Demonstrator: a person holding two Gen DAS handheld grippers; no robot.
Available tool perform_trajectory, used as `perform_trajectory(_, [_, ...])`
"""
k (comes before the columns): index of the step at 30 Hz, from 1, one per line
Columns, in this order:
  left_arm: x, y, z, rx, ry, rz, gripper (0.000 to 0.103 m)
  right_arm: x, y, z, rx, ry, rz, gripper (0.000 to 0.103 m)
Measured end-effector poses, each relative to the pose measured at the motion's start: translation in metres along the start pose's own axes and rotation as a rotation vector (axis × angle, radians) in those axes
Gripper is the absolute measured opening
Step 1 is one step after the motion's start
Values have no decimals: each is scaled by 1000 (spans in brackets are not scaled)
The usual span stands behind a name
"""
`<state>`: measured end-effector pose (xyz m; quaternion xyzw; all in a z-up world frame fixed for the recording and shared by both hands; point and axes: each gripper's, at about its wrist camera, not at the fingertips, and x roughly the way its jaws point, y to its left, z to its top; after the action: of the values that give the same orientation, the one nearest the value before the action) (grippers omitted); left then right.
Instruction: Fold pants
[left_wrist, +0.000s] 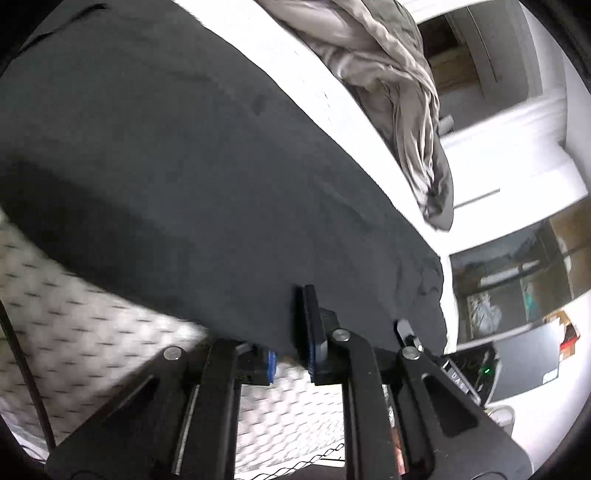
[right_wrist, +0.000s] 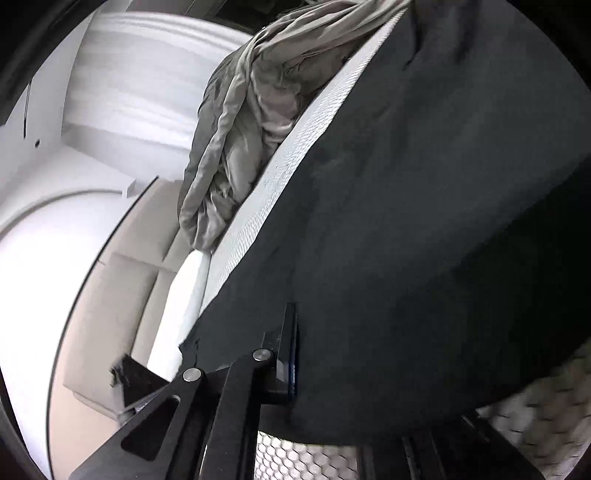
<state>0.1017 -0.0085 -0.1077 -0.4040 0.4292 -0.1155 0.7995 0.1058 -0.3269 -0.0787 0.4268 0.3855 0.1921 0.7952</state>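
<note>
Dark grey pants (left_wrist: 177, 155) lie spread over a white patterned mattress (left_wrist: 92, 317). In the left wrist view my left gripper (left_wrist: 291, 354) is shut on the near edge of the pants and lifts it off the mattress. In the right wrist view the pants (right_wrist: 424, 240) fill the right side. My right gripper (right_wrist: 310, 354) grips the pants' near edge; only its left finger (right_wrist: 288, 350) shows, the other is hidden under the cloth.
A crumpled beige-grey blanket (left_wrist: 399, 92) lies on the far side of the bed, also in the right wrist view (right_wrist: 243, 125). White walls and a shelf unit (left_wrist: 517, 280) stand beyond the bed's end. Pale floor (right_wrist: 122, 288) lies beside the bed.
</note>
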Motion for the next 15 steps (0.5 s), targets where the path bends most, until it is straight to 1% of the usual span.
perform_trajectory(2, [-5, 6, 5, 8, 21, -4, 11, -2, -4, 1, 11, 12, 17, 7])
perform_trajectory(3, [-2, 3, 7, 28, 37, 19, 11, -3, -4, 1, 7, 14, 23, 11])
perform_trajectory(4, [-2, 2, 9, 37, 36, 26, 13, -4, -5, 1, 13, 16, 31, 17])
perform_trajectory(5, [-1, 1, 12, 36, 32, 22, 19, -4, -6, 2, 30, 18, 49, 22])
perform_trajectory(6, [6, -5, 13, 33, 27, 14, 30, -3, -5, 4, 51, 10, 72, 31])
perform_trajectory(7, [8, -7, 14, 29, 20, 3, 34, -1, -3, 6, 59, -2, 85, 34])
perform_trajectory(8, [14, -14, 14, 26, 14, -4, 42, 3, 1, 7, 58, -20, 79, 35])
perform_trajectory(9, [20, -19, 15, 26, 7, 2, 47, 6, 3, 9, 52, -24, 68, 36])
perform_trajectory(10, [23, -23, 16, 27, -15, 17, 47, 12, 6, 10, 38, -28, 42, 35])
perform_trajectory(11, [27, -28, 16, 26, -36, 29, 44, 17, 9, 11, 17, -42, 10, 33])
perform_trajectory(12, [26, -27, 17, 23, -64, 58, 29, 18, 11, 11, -6, -61, -26, 21])
perform_trajectory(13, [24, -23, 19, 18, -83, 110, 21, 16, 11, 11, -19, -79, -56, 11])
perform_trajectory(14, [21, -17, 22, 8, -97, 134, 16, 17, 9, 13, -19, -82, -64, 10])
perform_trajectory(15, [14, -9, 26, -10, -118, 135, 16, 13, 3, 16, -4, -82, -44, 8])
